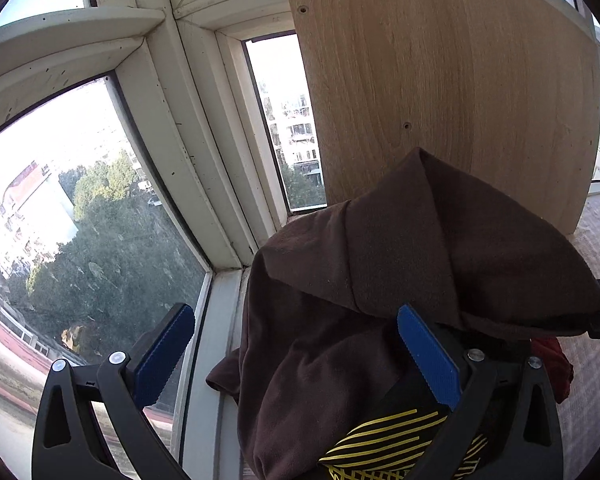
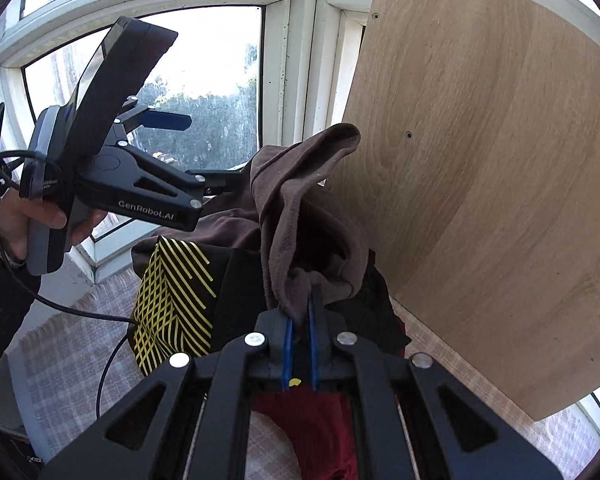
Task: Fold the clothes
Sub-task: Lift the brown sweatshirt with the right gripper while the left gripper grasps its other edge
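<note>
A: Where the left wrist camera looks out, the left gripper point(image 1: 296, 354) has its blue-padded fingers point(image 1: 165, 354) spread wide, nothing between them. The right-hand pad sits against the brown garment point(image 1: 400, 260) but does not clamp it.

B: And the garment itself?

A: Raised and draped, a peak of cloth standing in front of the wooden board point(image 1: 440, 72), folds hanging down over a black cloth with yellow stripes point(image 1: 384, 444). A bit of red cloth point(image 1: 556, 364) shows at the right edge. Behind: window frame point(image 1: 188, 128), trees and buildings outside.

B: Right wrist view?

A: The right gripper point(image 2: 300, 344) has its blue fingers point(image 2: 287, 354) pressed nearly together, pinching a bunched edge of the brown garment point(image 2: 300, 216). The cloth rises from the pinch and spreads toward the left gripper point(image 2: 204, 156), which is seen side-on, held in a person's hand point(image 2: 40, 220), one finger by the window, the other reaching to the cloth's far edge. Whether that far finger touches the cloth, cannot tell.

B: What lies below?

A: The black cloth with yellow stripes point(image 2: 176, 300) left of the pinch, red cloth point(image 2: 316, 428) under the gripper, all on a pale checked cover point(image 2: 68, 352). A black cable point(image 2: 108, 344) trails from the left gripper. The wooden board point(image 2: 492, 200) leans at the right.
</note>
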`<state>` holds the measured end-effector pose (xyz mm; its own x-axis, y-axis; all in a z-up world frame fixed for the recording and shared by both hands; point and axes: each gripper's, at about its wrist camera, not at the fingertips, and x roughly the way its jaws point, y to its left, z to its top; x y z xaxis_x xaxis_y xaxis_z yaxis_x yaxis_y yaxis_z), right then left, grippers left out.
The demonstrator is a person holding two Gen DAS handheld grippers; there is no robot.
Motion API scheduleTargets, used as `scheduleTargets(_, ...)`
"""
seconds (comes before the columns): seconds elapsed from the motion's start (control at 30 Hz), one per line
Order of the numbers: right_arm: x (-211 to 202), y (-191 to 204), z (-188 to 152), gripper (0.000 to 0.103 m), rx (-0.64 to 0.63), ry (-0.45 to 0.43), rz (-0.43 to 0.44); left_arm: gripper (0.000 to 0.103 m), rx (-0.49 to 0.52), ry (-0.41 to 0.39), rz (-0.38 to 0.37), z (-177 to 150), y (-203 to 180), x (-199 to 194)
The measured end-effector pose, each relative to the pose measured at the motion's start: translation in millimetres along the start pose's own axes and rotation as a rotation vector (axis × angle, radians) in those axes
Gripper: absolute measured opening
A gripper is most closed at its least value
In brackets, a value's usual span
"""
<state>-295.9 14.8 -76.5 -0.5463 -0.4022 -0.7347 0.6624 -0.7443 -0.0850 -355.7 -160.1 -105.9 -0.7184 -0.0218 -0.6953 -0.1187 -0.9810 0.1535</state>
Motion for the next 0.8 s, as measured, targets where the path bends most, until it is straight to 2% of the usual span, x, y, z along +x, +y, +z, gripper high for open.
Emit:
scheduleTargets(0.07, -4, 6, -17, 0.006, -0.006, 0.024, 0.007, 0.103, -0.018, 0.026, -0.042, 2, 0, 2)
scheduleTargets(0.2, -4, 29, -48, 0.006, -0.071, 0.062, -0.035, 0.102, -0.032, 0.083, -0.104, 4, -6, 7)
scheduleTargets(0.3, -5, 36, -55, 0.006, -0.096, 0.063, -0.042, 0.102, -0.015, 0.110, -0.131, 9, -20, 7)
scheduleTargets(0.5, -6, 50, -70, 0.006, -0.145, 0.065, -0.057, 0.102, 0.059, 0.180, -0.116, 20, -57, 21)
scheduleTargets(0.73, -12, 51, -77, 0.006, -0.154, 0.053, -0.060, 0.102, 0.011, 0.246, -0.165, 12, -62, 28)
scheduleTargets(0.77, -14, 49, -77, 0.006, -0.152, 0.048, -0.061, 0.098, 0.000, 0.261, -0.185, 10, -61, 33)
scheduleTargets(0.8, -15, 48, -76, 0.006, -0.148, 0.043, -0.061, 0.082, -0.011, 0.277, -0.206, 8, -60, 37)
